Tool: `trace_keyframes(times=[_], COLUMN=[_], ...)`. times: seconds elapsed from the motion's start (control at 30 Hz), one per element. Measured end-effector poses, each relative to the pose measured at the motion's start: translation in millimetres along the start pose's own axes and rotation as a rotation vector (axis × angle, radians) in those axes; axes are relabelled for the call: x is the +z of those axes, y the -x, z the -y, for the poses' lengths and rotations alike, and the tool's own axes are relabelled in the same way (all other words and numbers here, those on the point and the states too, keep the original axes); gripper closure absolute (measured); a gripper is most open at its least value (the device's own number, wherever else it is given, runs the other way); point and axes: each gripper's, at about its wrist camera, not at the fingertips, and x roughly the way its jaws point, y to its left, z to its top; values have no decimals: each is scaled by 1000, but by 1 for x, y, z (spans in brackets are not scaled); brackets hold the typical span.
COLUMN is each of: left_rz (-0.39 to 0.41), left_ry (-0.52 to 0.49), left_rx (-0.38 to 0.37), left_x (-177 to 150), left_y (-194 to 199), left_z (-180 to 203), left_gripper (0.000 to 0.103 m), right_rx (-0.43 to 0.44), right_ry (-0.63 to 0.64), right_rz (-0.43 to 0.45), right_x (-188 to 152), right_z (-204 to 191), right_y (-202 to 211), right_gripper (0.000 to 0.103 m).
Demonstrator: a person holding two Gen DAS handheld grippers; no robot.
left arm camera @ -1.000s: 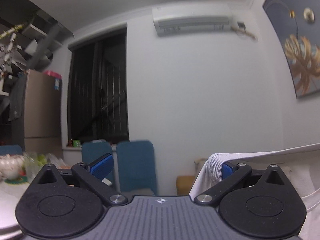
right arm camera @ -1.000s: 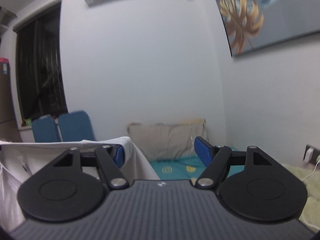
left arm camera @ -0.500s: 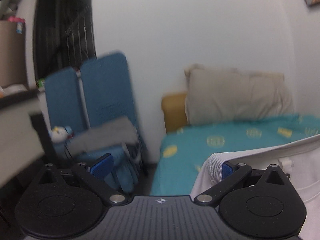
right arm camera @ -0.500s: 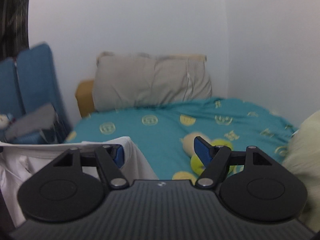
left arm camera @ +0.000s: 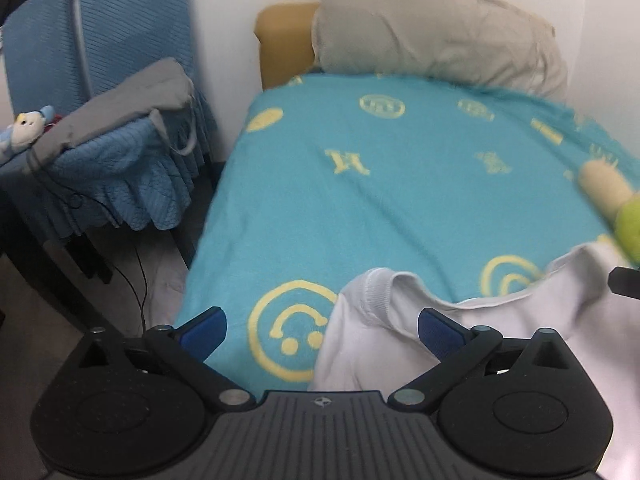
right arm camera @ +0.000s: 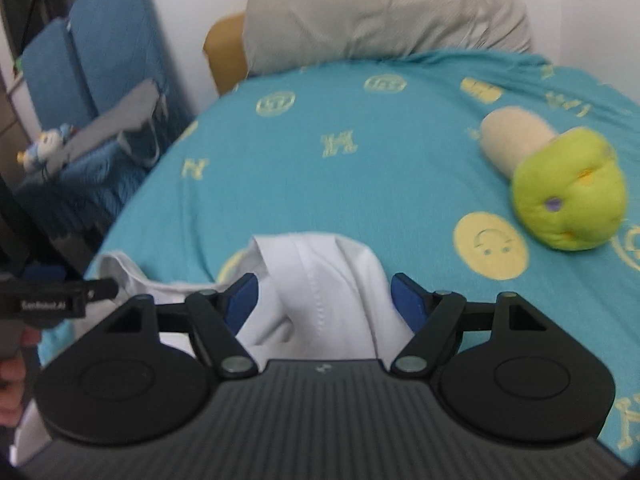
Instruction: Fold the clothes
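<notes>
A white garment (left arm camera: pixel 560 304) lies bunched on the teal smiley-print bedspread (left arm camera: pixel 400 200) at the near edge. Its ribbed cuff (left arm camera: pixel 372 292) sits between the wide-apart fingers of my left gripper (left arm camera: pixel 320 330), which is open; the cloth drapes around the right blue pad (left arm camera: pixel 438 332). In the right wrist view a fold of the garment (right arm camera: pixel 320 272) lies between the fingers of my right gripper (right arm camera: pixel 325 300). Those jaws are opening and stand wide, not clamping the cloth. The left gripper's body (right arm camera: pixel 60 300) shows at the left edge there, held by a hand (right arm camera: pixel 12 364).
A grey pillow (left arm camera: pixel 440 36) leans on a yellow headboard (left arm camera: pixel 284 40) at the far end. A green and beige plush toy (right arm camera: pixel 560 184) lies on the bed's right side. Left of the bed stand blue chairs (left arm camera: pixel 100 40) with a grey bag (left arm camera: pixel 132 96); a cable runs over the floor (left arm camera: pixel 140 272).
Both views have swung down from the wall and air conditioner to the bed. The white garment, which hung from one finger of each gripper, now rests on the bedspread.
</notes>
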Motion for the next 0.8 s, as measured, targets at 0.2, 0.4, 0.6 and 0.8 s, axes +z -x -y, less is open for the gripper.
trace_keyframes(times=[0.2,0.4,0.6,0.8], left_rz=[89,122,136,161], left_ry=[-4,-37,-12,-10], left_rx=[15,-16,-50,-34], left_x=[-24,-72,-129,-174], left_y=[139,328,507,632], left_z=[18,49,85,116], left_gripper=[0,0,0,0], right_rx=[-67,-92,-99,-79], right_ry=[22,23,-32,-109], right_rz=[81,88,101,70], right_x=[-18,-72,-128,-166], right_z=[-13,-25,-33,-26], right_y=[93,201,282,304], right_gripper=[28,28,28,28])
